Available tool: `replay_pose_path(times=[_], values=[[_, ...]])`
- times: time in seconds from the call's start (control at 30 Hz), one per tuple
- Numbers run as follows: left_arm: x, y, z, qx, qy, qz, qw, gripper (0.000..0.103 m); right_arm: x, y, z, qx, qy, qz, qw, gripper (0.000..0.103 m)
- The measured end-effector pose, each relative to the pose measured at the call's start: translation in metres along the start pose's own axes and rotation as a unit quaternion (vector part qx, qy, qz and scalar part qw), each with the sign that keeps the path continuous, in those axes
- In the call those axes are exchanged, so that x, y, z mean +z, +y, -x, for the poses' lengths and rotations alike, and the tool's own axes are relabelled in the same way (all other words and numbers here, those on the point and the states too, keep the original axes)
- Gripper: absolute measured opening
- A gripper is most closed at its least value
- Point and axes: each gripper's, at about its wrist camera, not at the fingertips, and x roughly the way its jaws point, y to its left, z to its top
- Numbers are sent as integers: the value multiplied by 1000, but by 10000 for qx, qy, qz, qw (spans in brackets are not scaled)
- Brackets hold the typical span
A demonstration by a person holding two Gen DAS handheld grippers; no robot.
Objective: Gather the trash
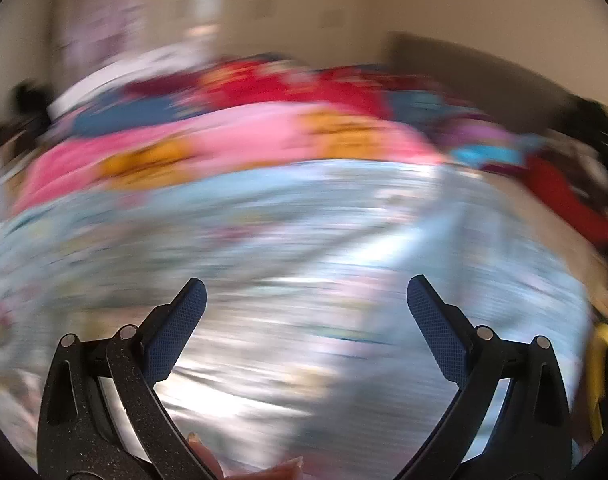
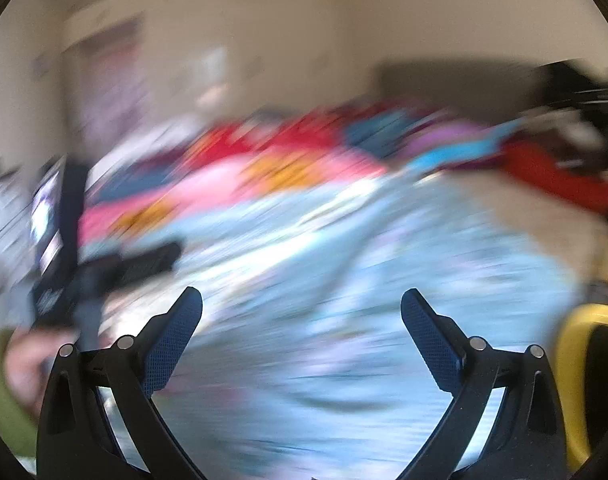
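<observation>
left gripper (image 1: 306, 294) fingers wide, empty | right gripper (image 2: 301, 306) fingers wide, empty | both over blurred pale-blue bedspread (image 1: 304, 232)

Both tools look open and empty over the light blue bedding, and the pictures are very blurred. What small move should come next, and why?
Probably hold both still until the views sharpen. The left tool and the right tool are open with nothing between their fingers, and over the light blue bedding no piece of trash can be made out through the blur, so there is no target to reach for yet.
</observation>
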Motion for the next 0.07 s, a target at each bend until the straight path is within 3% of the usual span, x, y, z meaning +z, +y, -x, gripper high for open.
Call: replay_pose_path(times=[0.07], values=[[3,55,-28,629,113,235,9977,92,-3,49,-53,613,668,354,9953,97]])
